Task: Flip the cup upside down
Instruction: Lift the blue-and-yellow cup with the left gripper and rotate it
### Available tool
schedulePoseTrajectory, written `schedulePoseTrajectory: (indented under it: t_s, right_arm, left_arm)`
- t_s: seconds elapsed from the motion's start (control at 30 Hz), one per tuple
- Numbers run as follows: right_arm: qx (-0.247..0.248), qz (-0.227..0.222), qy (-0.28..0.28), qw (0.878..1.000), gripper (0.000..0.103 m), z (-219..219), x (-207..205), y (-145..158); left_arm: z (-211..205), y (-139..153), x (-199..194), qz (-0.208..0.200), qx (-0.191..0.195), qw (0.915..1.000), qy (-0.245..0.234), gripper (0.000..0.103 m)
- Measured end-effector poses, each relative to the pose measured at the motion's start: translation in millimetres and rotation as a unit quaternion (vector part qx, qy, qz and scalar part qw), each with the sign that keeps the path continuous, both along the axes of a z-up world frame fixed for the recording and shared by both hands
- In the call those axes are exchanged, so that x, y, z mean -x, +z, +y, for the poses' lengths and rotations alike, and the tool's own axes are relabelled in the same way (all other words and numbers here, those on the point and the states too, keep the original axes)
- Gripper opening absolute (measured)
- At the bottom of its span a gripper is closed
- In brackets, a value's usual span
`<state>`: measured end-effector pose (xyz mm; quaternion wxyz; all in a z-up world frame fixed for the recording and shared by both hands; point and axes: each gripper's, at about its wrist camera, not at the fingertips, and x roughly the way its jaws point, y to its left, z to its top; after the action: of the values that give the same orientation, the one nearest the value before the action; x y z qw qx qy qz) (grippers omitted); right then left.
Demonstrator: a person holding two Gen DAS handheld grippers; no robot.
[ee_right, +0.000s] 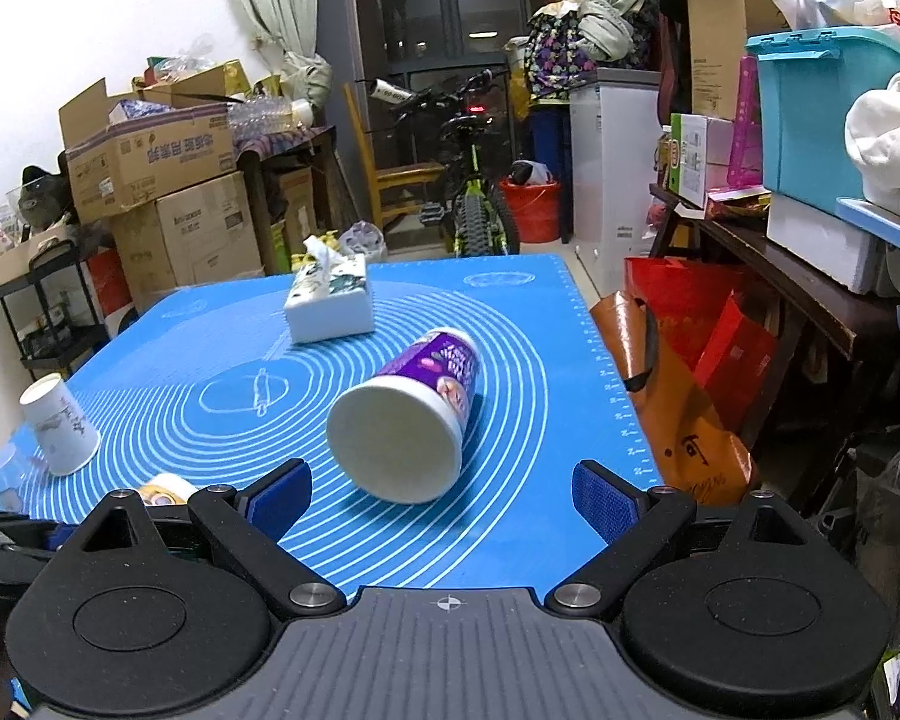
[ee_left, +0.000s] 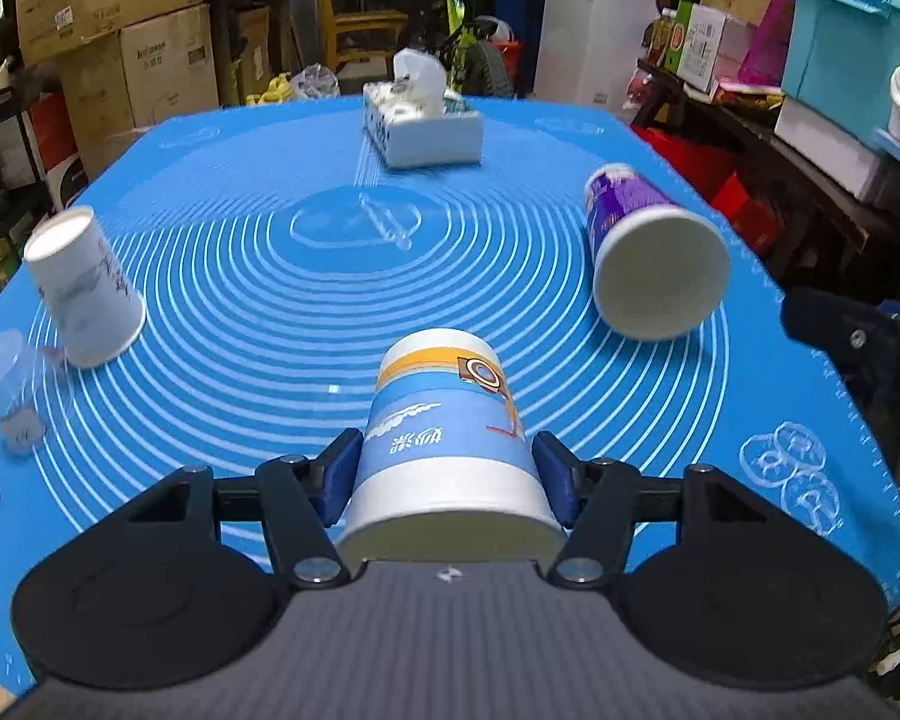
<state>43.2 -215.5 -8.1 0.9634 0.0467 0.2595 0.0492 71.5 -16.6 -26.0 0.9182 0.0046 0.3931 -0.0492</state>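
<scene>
Clamped between the blue pads of the left tongs (ee_left: 450,474) is the blue-and-orange cup (ee_left: 444,438), gripped across its body near the wide rim, which sits closest to the camera while the narrow base points forward, away from the tongs and over the blue mat (ee_left: 258,276). It looks lifted and tipped rather than standing, so the flip seems to be under way; what is left, as I judge it, is to finish turning the cup so its rim faces down, set it on the mat and release. Beneath and ahead of both tongs, the mat with its white rings is the largest thing in view. Far ahead of the left tongs, near the mat's back edge, sits a white tissue box (ee_left: 423,126). Ahead and to the right of the left tongs lies the purple cup (ee_left: 648,240) on its side, mouth toward the camera; in the right wrist view the same purple cup (ee_right: 408,414) lies just ahead of the right tongs (ee_right: 444,504), roughly between the lines of their fingers but apart from them. The right tongs are spread wide and hold nothing. Ahead and to the left of the left tongs, a white paper cup (ee_left: 84,288) stands mouth-down on the mat, apparently already flipped, though it leans in the fisheye view. Just left of that one, a clear plastic cup (ee_left: 6,384) is faintly visible; I cannot tell its orientation.
</scene>
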Motion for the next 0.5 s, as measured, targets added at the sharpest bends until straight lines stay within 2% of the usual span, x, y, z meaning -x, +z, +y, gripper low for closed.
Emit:
schedulePoseTrajectory:
  t_s: [0.17, 0.23, 0.3, 0.5]
  right_arm:
    - [0.005, 0.003, 0.004, 1.0, 0.094, 4.0, 3.6, 1.3]
    - [0.006, 0.003, 0.004, 1.0, 0.094, 5.0, 3.8, 2.4]
    - [0.005, 0.003, 0.004, 1.0, 0.094, 5.1, 3.7, 2.2]
    - [0.006, 0.004, 0.006, 1.0, 0.094, 5.9, 4.4, 3.4]
  left_arm:
    - [1.3, -5.3, 2.6, -0.001, -0.001, 1.0, -0.002, 0.064]
    - [1.3, -5.3, 3.2, -0.002, -0.001, 1.0, -0.002, 0.076]
    - [1.8, -4.9, 5.9, -0.008, 0.002, 1.0, -0.001, 0.082]
    - [2.6, -5.4, 8.2, -0.009, 0.002, 0.9999, -0.005, 0.087]
